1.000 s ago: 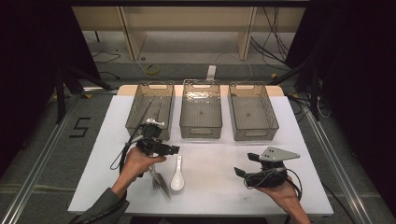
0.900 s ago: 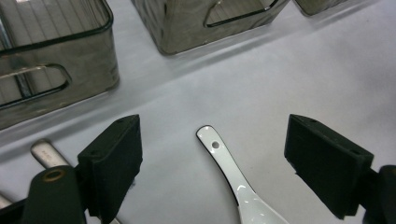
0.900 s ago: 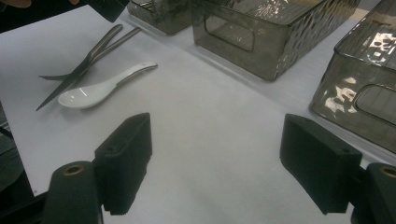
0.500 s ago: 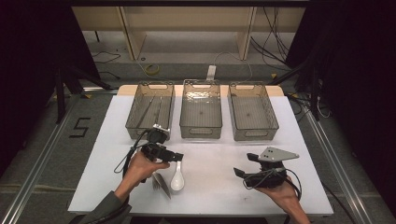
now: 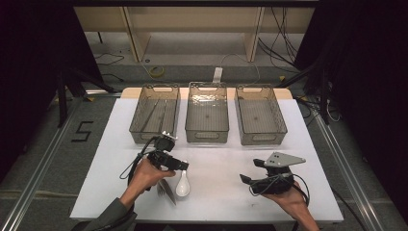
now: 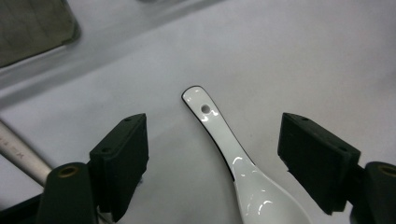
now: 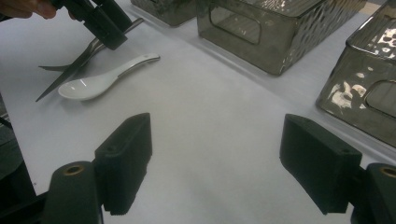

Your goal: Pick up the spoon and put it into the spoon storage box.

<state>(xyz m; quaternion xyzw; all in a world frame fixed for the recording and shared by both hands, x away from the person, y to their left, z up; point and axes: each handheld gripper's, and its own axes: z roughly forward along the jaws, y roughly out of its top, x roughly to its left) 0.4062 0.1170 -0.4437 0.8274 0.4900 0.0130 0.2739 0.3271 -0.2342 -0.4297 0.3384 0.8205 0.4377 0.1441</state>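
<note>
Seen from above, a person stands at the near edge of a white counter (image 5: 216, 192), holding a claw in each hand. A white ceramic spoon (image 5: 182, 184) lies in the lower middle-left of the frame, with metal cutlery (image 5: 166, 190), apparently a knife and fork, just beside it on the left. Over the last second the left claw (image 5: 180, 166) has travelled from near the left bin down toward the spoon and now hangs directly above its handle. In the left gripper view the jaws stand wide apart, one either side of the spoon handle (image 6: 219, 126), not yet touching it. This looks like the lead-in to a pickup: lowering and closing on the handle would seem to come next. The right claw (image 5: 250, 179) has stayed put in the lower right, jaws spread wide and holding nothing. Three clear bins (image 5: 207, 118) line the upper middle of the counter; the left one holds some long items.
</note>
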